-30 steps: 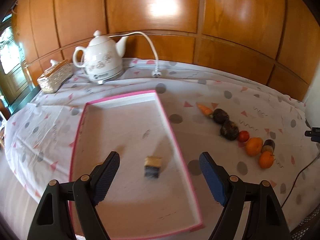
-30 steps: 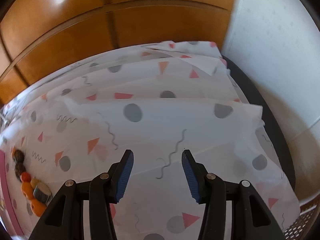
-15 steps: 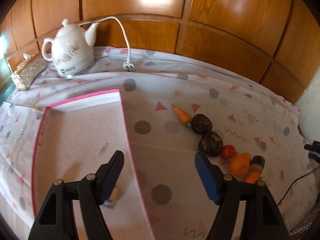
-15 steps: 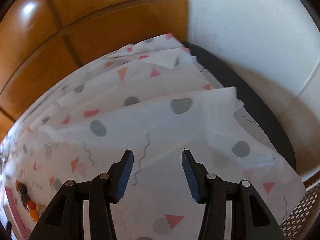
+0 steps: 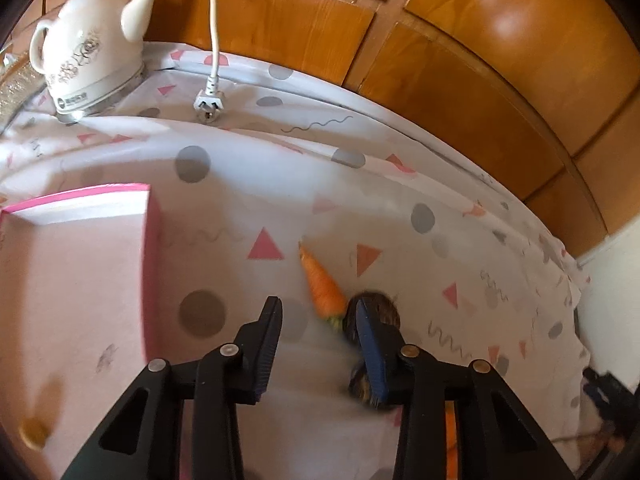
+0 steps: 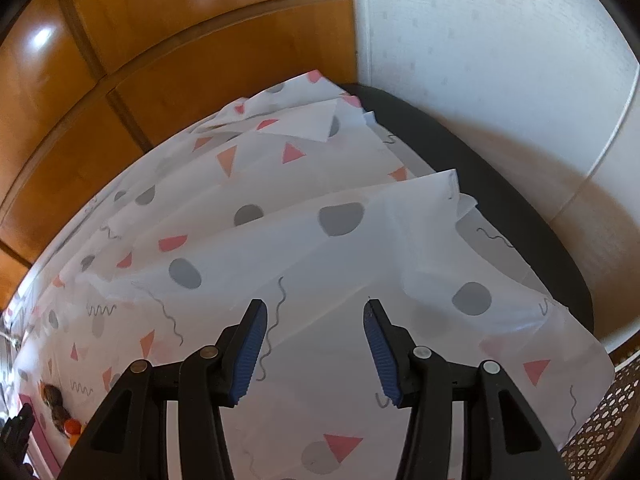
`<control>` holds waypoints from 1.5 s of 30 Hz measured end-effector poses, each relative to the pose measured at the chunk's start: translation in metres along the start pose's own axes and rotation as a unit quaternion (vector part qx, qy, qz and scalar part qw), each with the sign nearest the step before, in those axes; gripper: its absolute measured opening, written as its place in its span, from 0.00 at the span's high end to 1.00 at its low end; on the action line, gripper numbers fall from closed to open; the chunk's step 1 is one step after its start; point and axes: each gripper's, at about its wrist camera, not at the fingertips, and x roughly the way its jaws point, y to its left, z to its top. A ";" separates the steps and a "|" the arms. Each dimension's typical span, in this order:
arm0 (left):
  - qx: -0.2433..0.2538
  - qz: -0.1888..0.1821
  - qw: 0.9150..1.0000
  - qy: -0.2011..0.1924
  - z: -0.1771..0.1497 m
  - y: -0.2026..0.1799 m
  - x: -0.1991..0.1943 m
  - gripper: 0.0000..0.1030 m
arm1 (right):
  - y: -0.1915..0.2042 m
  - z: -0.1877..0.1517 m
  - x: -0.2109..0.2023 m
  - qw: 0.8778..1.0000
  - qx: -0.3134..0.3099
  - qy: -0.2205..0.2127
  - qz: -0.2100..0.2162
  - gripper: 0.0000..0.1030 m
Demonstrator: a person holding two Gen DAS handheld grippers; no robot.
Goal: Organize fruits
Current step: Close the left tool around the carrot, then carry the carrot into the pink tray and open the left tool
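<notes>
2 tongs stand open and empty. The left tongs (image 5: 318,334) have swung from the pink tray (image 5: 146,264) to the carrot (image 5: 323,286) mid-worktop, likely the next pick; the right tongs (image 6: 314,338) idle at the worktop's right end.

Home dining or kitchen corner: patterned tablecloth (image 5: 248,184) on table, white ceramic electric kettle (image 5: 86,48) at 11 o'clock, wood-panelled wall (image 5: 460,52) at 12.
</notes>
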 end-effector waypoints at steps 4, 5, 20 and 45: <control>-0.011 0.007 1.000 0.014 0.009 -0.002 0.020 0.62 | -0.005 0.002 -0.001 1.000 0.012 -0.003 0.000 0.51; -0.015 0.009 1.000 0.018 0.011 -0.002 0.025 0.62 | -0.006 0.002 -0.002 1.000 0.014 -0.004 0.000 0.51; 0.037 0.013 0.999 0.019 0.001 -0.006 0.036 0.81 | -0.005 0.003 -0.002 1.000 0.012 -0.008 0.006 0.51; 0.017 0.044 0.996 -0.069 -0.039 0.062 -0.081 0.81 | 0.020 -0.009 0.005 0.998 -0.054 0.018 0.027 0.51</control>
